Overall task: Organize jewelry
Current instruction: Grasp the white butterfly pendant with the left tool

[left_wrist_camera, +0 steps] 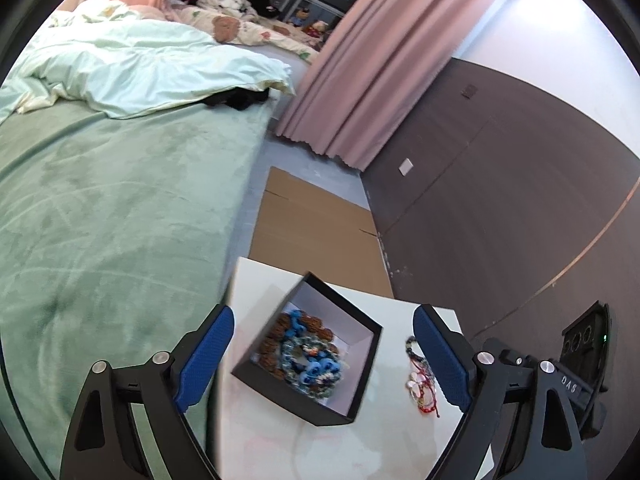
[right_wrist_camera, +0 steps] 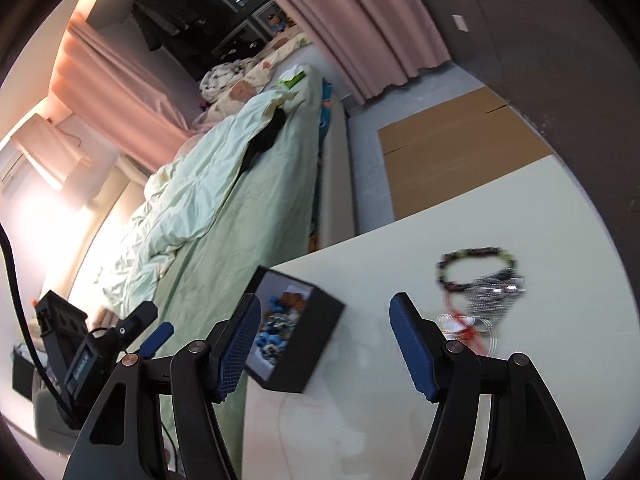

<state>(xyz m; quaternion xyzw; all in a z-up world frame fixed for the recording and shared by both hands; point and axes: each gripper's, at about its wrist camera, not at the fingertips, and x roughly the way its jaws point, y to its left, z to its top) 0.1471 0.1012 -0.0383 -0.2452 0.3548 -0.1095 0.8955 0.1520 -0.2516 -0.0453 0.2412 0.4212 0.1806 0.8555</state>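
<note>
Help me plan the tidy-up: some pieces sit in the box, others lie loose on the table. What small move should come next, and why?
Probably ease the right gripper, whose jaws stand open and empty, toward the loose jewelry on the white table and close on one bracelet. The black box already holds beaded pieces, while this pile lies outside it.

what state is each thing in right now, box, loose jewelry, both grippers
black box: open, no lid on, beaded bracelets piled inside
loose jewelry: out on the white table, beside the box, not in it
left gripper: open, holding nothing, box between its fingers
right gripper: open, holding nothing
</note>
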